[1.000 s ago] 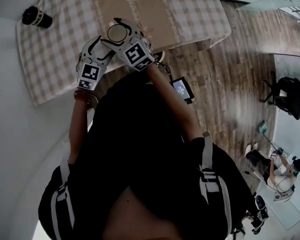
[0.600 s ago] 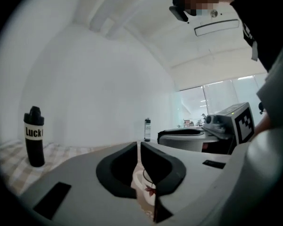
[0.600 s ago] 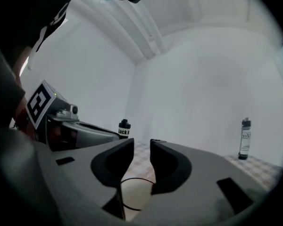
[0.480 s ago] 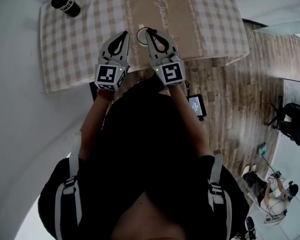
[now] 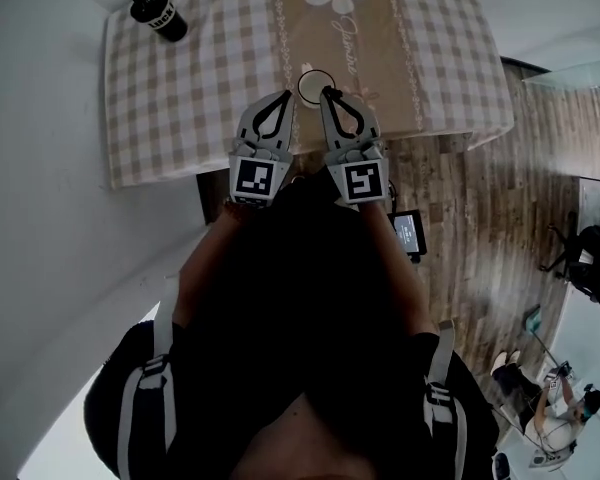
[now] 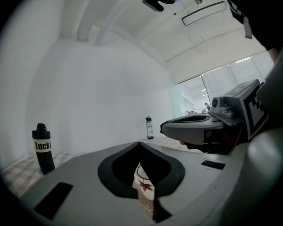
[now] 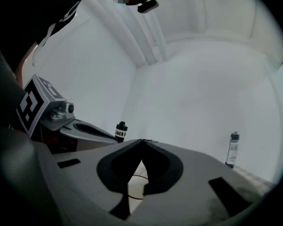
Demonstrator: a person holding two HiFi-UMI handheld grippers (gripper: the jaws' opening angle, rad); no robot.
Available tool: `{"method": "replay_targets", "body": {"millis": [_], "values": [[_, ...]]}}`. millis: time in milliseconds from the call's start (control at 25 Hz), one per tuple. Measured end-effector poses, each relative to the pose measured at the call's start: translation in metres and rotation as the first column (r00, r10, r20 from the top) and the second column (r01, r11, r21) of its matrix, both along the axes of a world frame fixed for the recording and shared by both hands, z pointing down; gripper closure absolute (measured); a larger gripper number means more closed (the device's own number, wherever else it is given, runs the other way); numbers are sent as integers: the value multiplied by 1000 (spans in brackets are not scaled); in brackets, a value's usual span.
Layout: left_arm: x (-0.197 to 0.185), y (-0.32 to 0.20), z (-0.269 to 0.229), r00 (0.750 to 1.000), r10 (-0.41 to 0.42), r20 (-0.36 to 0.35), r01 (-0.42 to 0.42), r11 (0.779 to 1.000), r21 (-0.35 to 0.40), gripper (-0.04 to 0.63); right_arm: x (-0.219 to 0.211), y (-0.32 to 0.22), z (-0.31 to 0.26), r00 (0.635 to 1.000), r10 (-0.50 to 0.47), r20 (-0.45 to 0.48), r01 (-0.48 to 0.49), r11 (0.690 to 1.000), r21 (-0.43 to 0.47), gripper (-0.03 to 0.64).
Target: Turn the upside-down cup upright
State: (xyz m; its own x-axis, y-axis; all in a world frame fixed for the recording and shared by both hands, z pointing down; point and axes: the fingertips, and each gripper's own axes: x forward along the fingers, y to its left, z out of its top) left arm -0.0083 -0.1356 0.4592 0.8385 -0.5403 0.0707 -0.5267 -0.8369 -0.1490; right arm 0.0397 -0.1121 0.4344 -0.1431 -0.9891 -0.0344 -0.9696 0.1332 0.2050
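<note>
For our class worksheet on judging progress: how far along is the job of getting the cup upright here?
Done: the cup seems to stand mouth up on the table. In hand: nothing; the left gripper is shut and empty, and the right gripper has just been closing on nothing, both near the cup. Left: apparently only to draw the grippers back.

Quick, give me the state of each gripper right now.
Left gripper: jaws shut, holding nothing; the cup stands beyond them, not held.
Right gripper: jaws just closed, now shut, holding nothing.
</note>
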Motion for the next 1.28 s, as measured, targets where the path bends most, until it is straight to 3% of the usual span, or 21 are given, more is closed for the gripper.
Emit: {"method": "replay_targets", "body": {"millis": [200,320,480,920,1120,1280], "values": [[0,4,-8,1000,2,-31,-3,1000,-23,606,-4,3,-2,999,-9,-38,9,1000,3,613],[-3,5,-4,1000,2,8,-2,1000,8,606,-7,6,-2,998,-8,-55,8,1000,1,614],[-4,10,-8,999,6,-32,-6,1000,-12,606,-8,9,-4,998,-5,-64,5,1000,10,614],[-16,14,0,1000,-1,3,0,1000,4,606,-15,22,-4,998,8,-60,-7,1000,6,614],[-28,14,-4,1000,-20,-20,20,1000,-7,606,-14,21,-6,998,43,-49,-43,999,8,614],[-36,10,-5,996,-39,-79,35,998,-56,606,-5,20,-8,996,93,-17,-93,996,8,614]]}}
